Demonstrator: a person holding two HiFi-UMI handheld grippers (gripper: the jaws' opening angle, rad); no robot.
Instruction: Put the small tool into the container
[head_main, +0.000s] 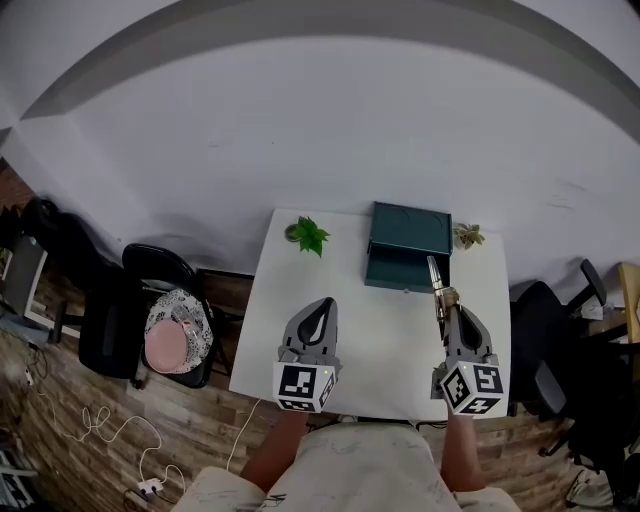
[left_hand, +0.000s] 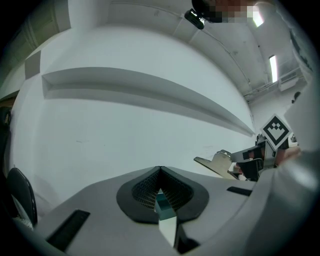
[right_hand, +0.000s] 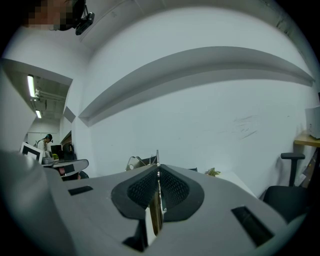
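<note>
A teal container (head_main: 410, 232) stands at the back of the white table (head_main: 300, 340), its lower front part pulled out toward me. My right gripper (head_main: 446, 308) hovers in front of the container's right end, shut on the small tool (head_main: 436, 272), a thin metal blade that points at the container. In the right gripper view the blade (right_hand: 157, 159) sticks out between the closed jaws of the right gripper (right_hand: 158, 172). My left gripper (head_main: 320, 305) hangs over the table's middle left, shut and empty. Seen from the left gripper (left_hand: 160, 171), the tool (left_hand: 217, 163) shows at the right.
Two small green plants (head_main: 308, 235) (head_main: 467, 236) flank the container at the table's back edge. A black chair with a pink cushion (head_main: 170, 338) stands left of the table, and an office chair (head_main: 545, 320) to the right. A white wall rises behind the table.
</note>
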